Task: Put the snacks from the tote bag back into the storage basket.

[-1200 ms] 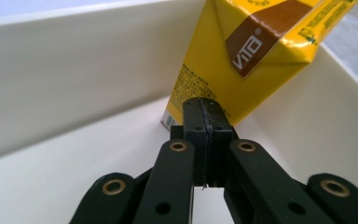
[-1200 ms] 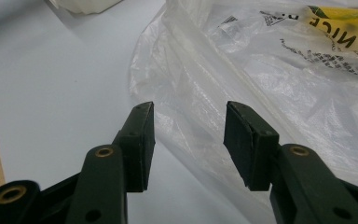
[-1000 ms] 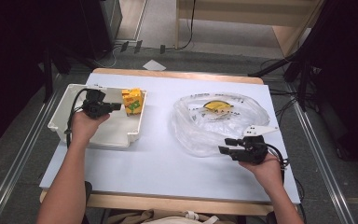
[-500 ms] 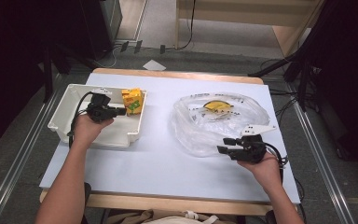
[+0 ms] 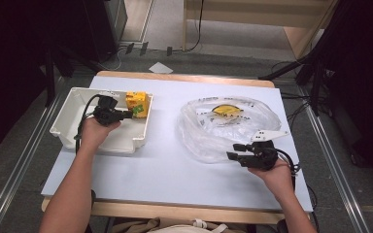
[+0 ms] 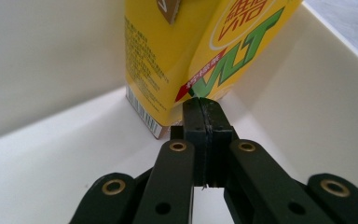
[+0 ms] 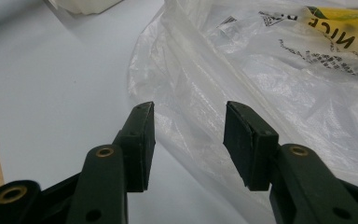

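Carton [image 5: 138,103] work comes first: the yellow drink carton stands at the right end of the white bin [image 5: 70,114], left of centre in the high view, with the left tongs [image 5: 130,114] clenched empty, tips at its base. They should release before straddling it squarely. Lower right, the right tongs [image 5: 233,151] gape at the plastic bag [image 5: 209,138] edge, ready to hold it open.

Yellow carton [image 6: 186,51], white tray [image 5: 68,127], clear bag [image 5: 209,133].
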### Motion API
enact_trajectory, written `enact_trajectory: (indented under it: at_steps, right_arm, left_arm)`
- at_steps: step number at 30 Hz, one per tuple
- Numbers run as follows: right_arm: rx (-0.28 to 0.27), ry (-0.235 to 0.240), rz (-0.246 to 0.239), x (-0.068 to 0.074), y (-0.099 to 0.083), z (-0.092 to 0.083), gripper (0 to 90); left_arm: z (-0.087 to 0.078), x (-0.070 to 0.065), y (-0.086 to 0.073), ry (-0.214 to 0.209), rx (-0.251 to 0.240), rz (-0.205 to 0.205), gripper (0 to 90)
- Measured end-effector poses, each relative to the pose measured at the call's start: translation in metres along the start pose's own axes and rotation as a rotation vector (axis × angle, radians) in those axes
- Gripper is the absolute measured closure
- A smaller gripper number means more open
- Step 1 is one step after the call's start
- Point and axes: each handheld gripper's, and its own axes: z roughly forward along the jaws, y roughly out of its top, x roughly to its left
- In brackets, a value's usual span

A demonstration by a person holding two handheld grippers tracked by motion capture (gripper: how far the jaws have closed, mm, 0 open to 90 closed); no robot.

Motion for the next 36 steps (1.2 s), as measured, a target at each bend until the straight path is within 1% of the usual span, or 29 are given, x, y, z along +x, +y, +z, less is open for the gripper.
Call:
enact_trajectory:
  at_steps: [3, 5, 6, 11, 13, 15, 16, 19, 22, 24, 25, 26, 27, 28, 31, 32, 36]
  right_arm:
    - [0.003, 0.0, 0.002, 0.0, 0.0, 0.0, 54.6]
    - [0.004, -0.001, 0.0, 0.0, 0.0, 0.001, 54.7]
    - [0.004, 0.0, 0.0, 0.0, 0.0, 0.001, 54.7]
    - [0.004, 0.001, -0.002, 0.0, 0.0, 0.001, 54.8]
    - [0.004, 0.003, -0.003, 0.0, 0.0, 0.001, 54.8]
    - [0.002, 0.003, -0.001, -0.001, 0.001, 0.001, 54.8]
    - [0.003, 0.003, -0.002, -0.001, 0.001, 0.001, 54.9]
    - [0.004, 0.002, -0.004, 0.0, 0.001, 0.002, 54.8]
    - [0.004, 0.003, -0.003, -0.001, 0.002, 0.002, 54.9]
    - [0.004, 0.004, -0.002, -0.001, 0.002, 0.002, 54.9]
    - [0.003, 0.004, -0.002, -0.001, 0.002, 0.002, 54.9]
    - [0.004, 0.006, -0.003, -0.001, 0.002, 0.002, 54.9]
    - [0.003, 0.005, -0.005, -0.001, 0.002, 0.002, 54.8]
    - [0.004, 0.006, -0.005, -0.001, 0.002, 0.002, 54.9]
    - [-0.001, 0.007, -0.008, -0.001, 0.002, 0.002, 54.9]
    - [-0.002, 0.007, -0.008, -0.001, 0.002, 0.002, 54.8]
    - [-0.003, 0.007, -0.007, -0.001, 0.003, 0.002, 54.8]
  left_arm:
    - [0.001, 0.001, 0.001, -0.005, 0.001, 0.005, 90.0]
    - [0.001, 0.002, 0.002, 0.005, 0.001, 0.005, 90.0]
    - [0.001, 0.002, 0.002, -0.002, -0.003, 0.0, 90.0]
    - [0.0, 0.003, 0.003, -0.003, -0.006, -0.002, 90.0]
    - [-0.002, 0.003, 0.003, -0.014, -0.012, -0.002, 90.0]
    - [-0.003, 0.003, 0.002, -0.024, -0.004, -0.005, 90.0]
    - [-0.003, 0.003, 0.002, -0.02, 0.002, 0.0, 90.0]
    - [-0.005, 0.002, 0.002, -0.026, 0.006, -0.005, 89.8]
    - [-0.009, 0.001, 0.001, -0.038, -0.002, -0.011, 86.9]
    - [-0.011, -0.001, 0.001, -0.049, 0.004, -0.019, 84.1]
    - [-0.012, -0.001, 0.001, -0.066, 0.01, -0.028, 83.2]
    - [-0.013, -0.002, 0.001, -0.07, 0.015, -0.027, 82.9]
    - [-0.013, -0.005, 0.001, -0.07, 0.022, -0.011, 82.5]
    - [-0.014, -0.006, 0.001, -0.073, 0.028, -0.005, 81.2]
    - [-0.017, -0.009, 0.002, -0.084, 0.021, -0.019, 78.3]
    - [-0.019, -0.01, 0.003, -0.084, 0.019, -0.014, 77.2]
    - [-0.023, -0.014, 0.004, -0.096, 0.017, -0.032, 70.1]
